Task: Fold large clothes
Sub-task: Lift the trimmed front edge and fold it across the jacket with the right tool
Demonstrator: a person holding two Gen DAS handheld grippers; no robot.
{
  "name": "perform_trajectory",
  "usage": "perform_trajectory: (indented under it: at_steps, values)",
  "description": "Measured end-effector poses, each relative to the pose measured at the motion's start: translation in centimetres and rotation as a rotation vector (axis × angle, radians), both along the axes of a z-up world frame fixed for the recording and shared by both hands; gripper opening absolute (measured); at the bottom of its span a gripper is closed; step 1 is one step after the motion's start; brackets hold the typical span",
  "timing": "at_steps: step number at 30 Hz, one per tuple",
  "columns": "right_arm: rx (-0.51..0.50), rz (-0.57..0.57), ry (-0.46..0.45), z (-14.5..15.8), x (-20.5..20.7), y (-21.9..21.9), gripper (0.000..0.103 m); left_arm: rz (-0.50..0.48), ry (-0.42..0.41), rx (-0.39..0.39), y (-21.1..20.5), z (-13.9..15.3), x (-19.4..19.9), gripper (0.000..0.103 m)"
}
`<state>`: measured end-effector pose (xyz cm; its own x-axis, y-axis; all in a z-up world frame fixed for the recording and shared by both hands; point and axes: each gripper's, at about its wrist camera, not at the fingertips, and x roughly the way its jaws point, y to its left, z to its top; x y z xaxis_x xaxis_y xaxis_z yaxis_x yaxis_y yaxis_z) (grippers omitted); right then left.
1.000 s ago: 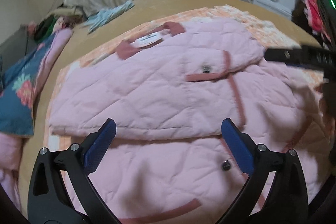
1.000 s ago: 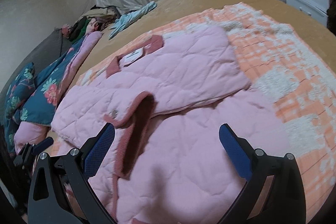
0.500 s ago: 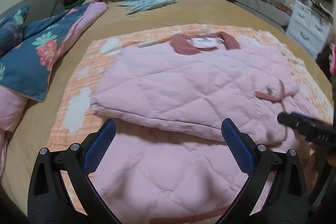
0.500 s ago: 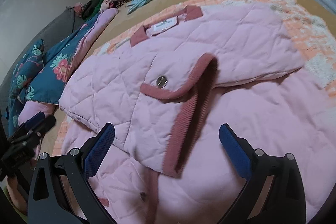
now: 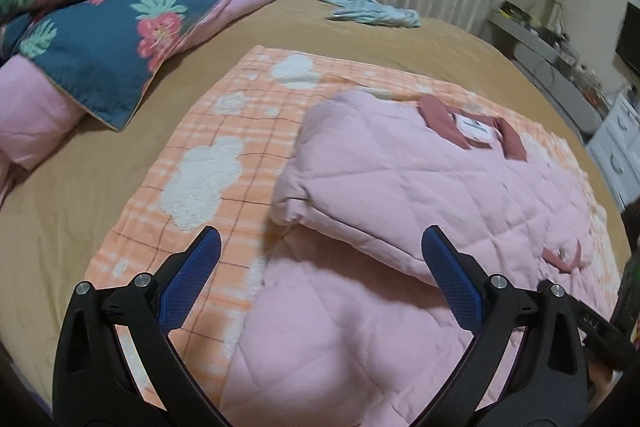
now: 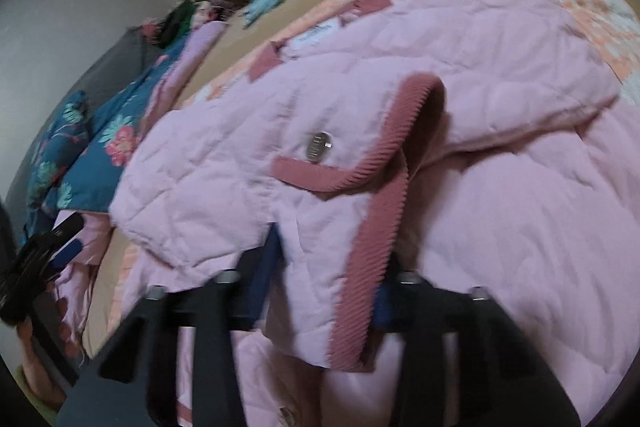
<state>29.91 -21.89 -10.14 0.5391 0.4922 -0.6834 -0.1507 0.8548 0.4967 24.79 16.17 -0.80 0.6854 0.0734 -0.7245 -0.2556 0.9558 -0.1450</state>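
Pink quilted jacket (image 5: 440,187) spread on orange checked blanket (image 5: 224,131) atop tan bed (image 5: 80,219), one side already folded across body. Right gripper (image 6: 326,291) down at sleeve cuff, jaws just closing, blue pads pinching quilted edge beside ribbed rose trim (image 6: 376,235) (frame blurred). Left gripper (image 5: 320,275) above jacket's near corner, fingers wide apart, nothing between. Floral duvet (image 5: 100,39) bunched at bed's far left.
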Motion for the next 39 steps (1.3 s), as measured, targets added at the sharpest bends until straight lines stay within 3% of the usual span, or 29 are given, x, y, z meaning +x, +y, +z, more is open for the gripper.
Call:
perform_trajectory:
  at_steps: [2,11,17,20,24,29,39]
  values:
    - [-0.026,0.033,-0.051,1.1,-0.3,0.6,0.018,0.011,-0.005,-0.013,0.5,0.0,0.1,0.094]
    - [-0.143,0.177,-0.300,9.3,0.5,1.8,0.014,0.016,-0.018,-0.008,1.5,1.1,1.6,0.094]
    - [-0.178,0.171,-0.405,14.8,3.3,-0.6,0.013,0.004,-0.026,-0.009,1.7,2.1,3.2,0.094]
    - [-0.196,0.145,-0.419,15.7,4.9,-2.4,0.013,0.002,-0.026,-0.031,1.9,2.3,4.1,0.094]
    - [-0.207,0.105,-0.376,14.6,6.7,-4.8,0.013,-0.009,-0.019,-0.058,1.4,2.2,5.1,0.094]
    - [-0.202,0.064,-0.292,10.8,7.7,-6.8,0.013,-0.045,-0.002,-0.064,-0.1,1.7,6.3,0.094]
    - [-0.238,0.044,-0.203,5.9,7.6,-6.8,0.013,-0.153,0.056,-0.076,-4.4,0.0,9.4,0.094]
